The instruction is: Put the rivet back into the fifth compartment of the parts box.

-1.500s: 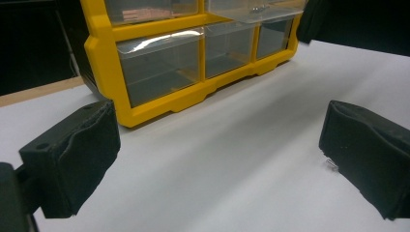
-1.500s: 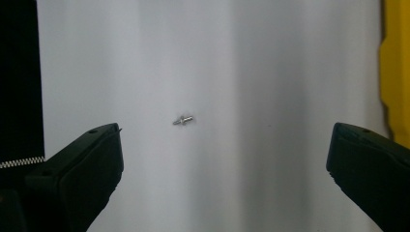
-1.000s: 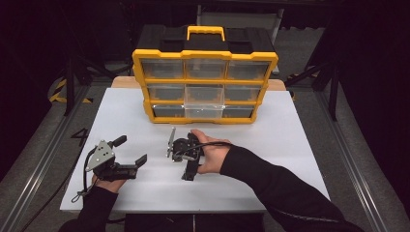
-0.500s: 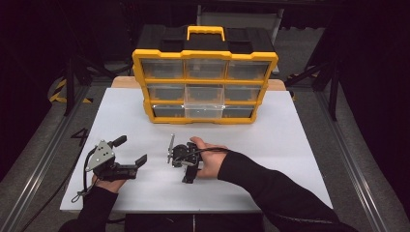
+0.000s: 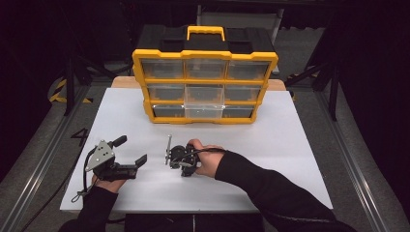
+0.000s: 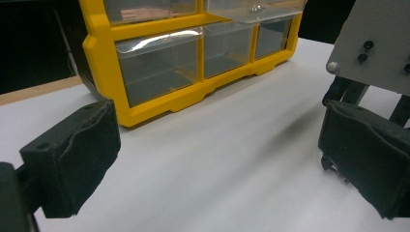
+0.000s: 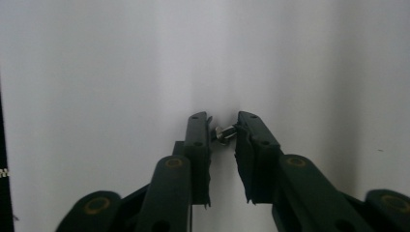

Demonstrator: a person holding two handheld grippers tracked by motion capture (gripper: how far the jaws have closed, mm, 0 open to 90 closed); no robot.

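Right gripper view: small metal bolt (image 7: 223, 133) sits crosswise between the two jaw tips, pinched at both ends, just above the white table (image 7: 96, 72). Right gripper (image 7: 223, 126) has its jaws just closed down and clamped on the bolt; the pads (image 7: 203, 140) press its ends. Whether the bolt is already off the surface or touching it, I cannot tell.

High view: right gripper (image 5: 169, 153) lies low over the table's near middle, hand (image 5: 205, 159) behind it, tips pointing toward the person's left. Left gripper (image 5: 129, 153) rests near the front left corner, jaws wide apart, nothing between them. Left gripper view confirms it: both pads (image 6: 77, 154) stand far apart over bare table.

Yellow organizer (image 5: 205, 77) stands at the far edge, well apart from both grippers. Nine clear drawers in three rows; the bottom middle drawer (image 5: 204, 110) juts forward, seemingly pulled open.

Step in hand, as I judge it: the pick of the bolt, grip just made.

Next move likely calls for a straight lift without loosening the pinch, since the bolt is small and held only at the very tips; then a carry forward to the open drawer and release above it. Risk: bolt pivots or slips out during the lift.
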